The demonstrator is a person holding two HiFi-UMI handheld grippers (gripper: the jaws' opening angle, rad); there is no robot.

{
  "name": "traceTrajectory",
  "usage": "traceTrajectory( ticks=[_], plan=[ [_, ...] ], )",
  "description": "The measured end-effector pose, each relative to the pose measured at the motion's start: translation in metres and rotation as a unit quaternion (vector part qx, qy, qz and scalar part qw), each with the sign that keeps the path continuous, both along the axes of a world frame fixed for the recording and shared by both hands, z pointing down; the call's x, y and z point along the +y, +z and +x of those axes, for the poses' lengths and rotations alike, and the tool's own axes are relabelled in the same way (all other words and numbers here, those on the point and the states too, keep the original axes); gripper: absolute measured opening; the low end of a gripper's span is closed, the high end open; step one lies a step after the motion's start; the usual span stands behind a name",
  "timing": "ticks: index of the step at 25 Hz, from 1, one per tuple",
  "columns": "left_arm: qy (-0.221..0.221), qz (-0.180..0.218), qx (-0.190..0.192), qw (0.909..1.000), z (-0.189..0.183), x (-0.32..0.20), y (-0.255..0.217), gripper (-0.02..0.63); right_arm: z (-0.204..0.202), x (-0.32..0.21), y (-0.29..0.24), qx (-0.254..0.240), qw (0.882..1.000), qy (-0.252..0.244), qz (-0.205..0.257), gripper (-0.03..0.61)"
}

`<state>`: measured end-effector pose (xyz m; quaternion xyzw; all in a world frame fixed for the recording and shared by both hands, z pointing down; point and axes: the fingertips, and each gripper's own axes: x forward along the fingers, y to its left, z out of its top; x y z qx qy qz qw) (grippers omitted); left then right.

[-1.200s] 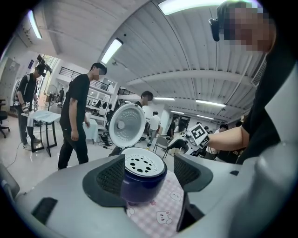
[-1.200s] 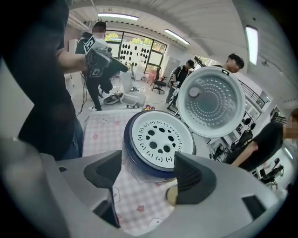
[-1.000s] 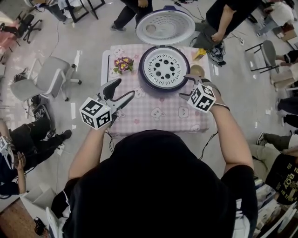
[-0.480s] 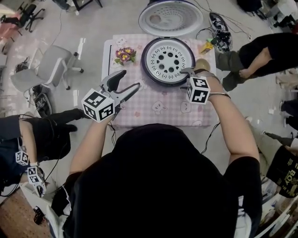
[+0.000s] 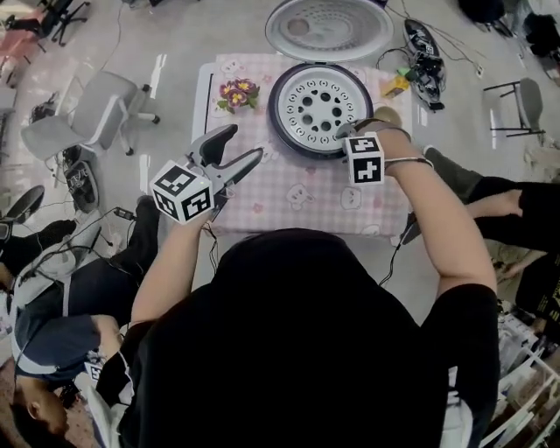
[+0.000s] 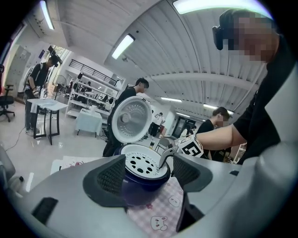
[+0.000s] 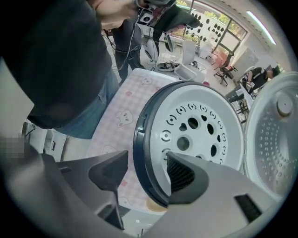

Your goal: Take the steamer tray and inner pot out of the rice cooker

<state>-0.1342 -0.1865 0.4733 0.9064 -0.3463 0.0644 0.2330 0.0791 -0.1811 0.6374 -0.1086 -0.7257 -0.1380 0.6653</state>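
The right gripper [image 7: 145,162] pointed straight down over the near right edge of the rice cooker [image 5: 272,112]. Its jaws had just been closing and straddled the dark rim, one jaw outside over the checked tablecloth [image 5: 289,197], the other inside over the edge of the steamer tray [image 5: 319,103]. A gap showed between the outer pad and the rim, so nothing was clamped yet. The left gripper [image 5: 242,144] was spread wide and empty, hovering above the left front part of the table and aimed roughly level toward the cooker, well short of it.

The task looked barely begun. The lid [image 5: 328,26] stood swung open behind the cooker, but the white perforated tray still sat flat in the cooker's mouth. The inner pot, presumably beneath it, could not be seen. Gripping and lifting the tray, then the pot, both remained to be done.

The right forearm reached forward across the table's right side, wrist bent down, marker cube facing up. The left forearm stretched out lower and to the left, its cube turned up and toward the person
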Motion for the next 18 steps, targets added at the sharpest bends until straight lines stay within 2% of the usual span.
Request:
traceTrajectory(
  ticks=[7, 12, 18],
  plan=[
    [-0.010, -0.008, 0.007, 0.9999, 0.000, 0.005, 0.006, 0.334, 0.004, 0.005, 0.009, 0.039, 0.998, -0.042, -0.013, 0.239],
    [-0.010, -0.013, 0.014, 0.9998, 0.001, 0.008, 0.008, 0.330, 0.003, 0.003, 0.006, 0.035, 0.998, -0.043, -0.013, 0.192],
    [-0.008, -0.019, 0.013, 0.9997, 0.001, 0.010, 0.014, 0.327, 0.000, 0.004, -0.002, 0.025, 0.999, -0.032, -0.019, 0.181]
  ],
)
